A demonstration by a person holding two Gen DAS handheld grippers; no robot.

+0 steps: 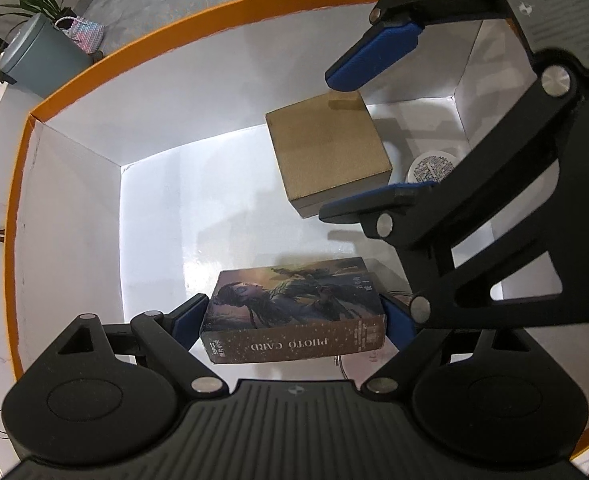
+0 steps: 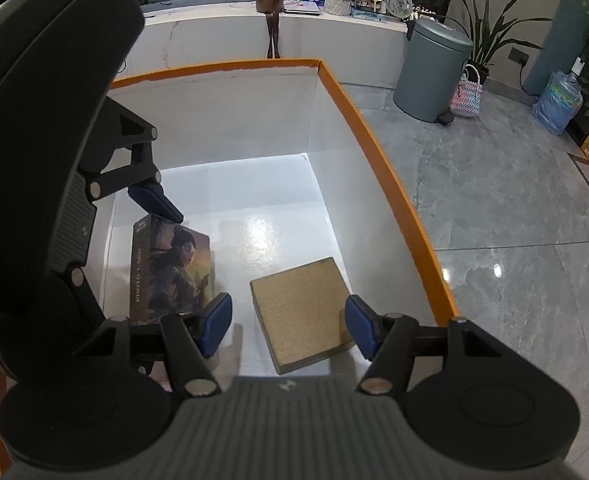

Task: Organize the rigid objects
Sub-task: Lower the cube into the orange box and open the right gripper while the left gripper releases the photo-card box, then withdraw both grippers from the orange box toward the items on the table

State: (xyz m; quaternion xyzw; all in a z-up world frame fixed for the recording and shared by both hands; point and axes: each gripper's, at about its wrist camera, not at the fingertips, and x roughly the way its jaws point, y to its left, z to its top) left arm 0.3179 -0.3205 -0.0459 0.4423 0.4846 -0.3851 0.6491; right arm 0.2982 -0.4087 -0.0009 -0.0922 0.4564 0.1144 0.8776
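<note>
"PHOTO CARD" on illustrated box (image 1: pixel 294 312) side

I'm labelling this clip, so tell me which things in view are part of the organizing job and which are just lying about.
Part of the job:
- photo card box, clamped in the left gripper
- tan square box, between the open right gripper pads
- orange-rimmed storage box
- small round tin

Lying about:
- pedal bin
- woven basket
- potted plant

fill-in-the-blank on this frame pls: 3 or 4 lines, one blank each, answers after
1. The left gripper has its jaws closed on the ____ box.
2. The tan box lies on the floor of the white bin, whose rim is coloured ____.
3. The right gripper has its jaws ____ around the tan box, not pressing it.
4. Both boxes are ____ the bin.

Missing words: photo card; orange; open; inside
</note>
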